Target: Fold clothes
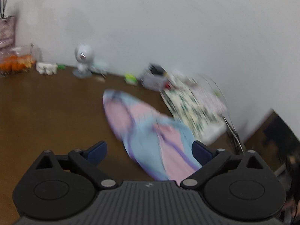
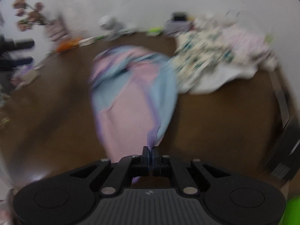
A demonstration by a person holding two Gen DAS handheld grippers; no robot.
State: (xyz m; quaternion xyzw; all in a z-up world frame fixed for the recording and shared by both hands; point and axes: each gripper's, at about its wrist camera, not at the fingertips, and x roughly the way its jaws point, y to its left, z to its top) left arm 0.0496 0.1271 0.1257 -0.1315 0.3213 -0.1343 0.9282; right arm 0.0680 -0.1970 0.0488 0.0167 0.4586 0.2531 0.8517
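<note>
Right gripper is clamped tight on a lilac corner of the pink-and-blue garment, which spreads up mid-frame across the brown table. Left gripper gapes wide, nothing pinched, garment beyond it. Floral clothes sit upper right. Everything's blurred; no readable writing.

Two grippers: left gripper, right gripper. One pink-and-blue garment. One pile of patterned clothes. One table. One white figurine.

Soft matt cloth garment lies on a smooth brown wooden table.
</note>
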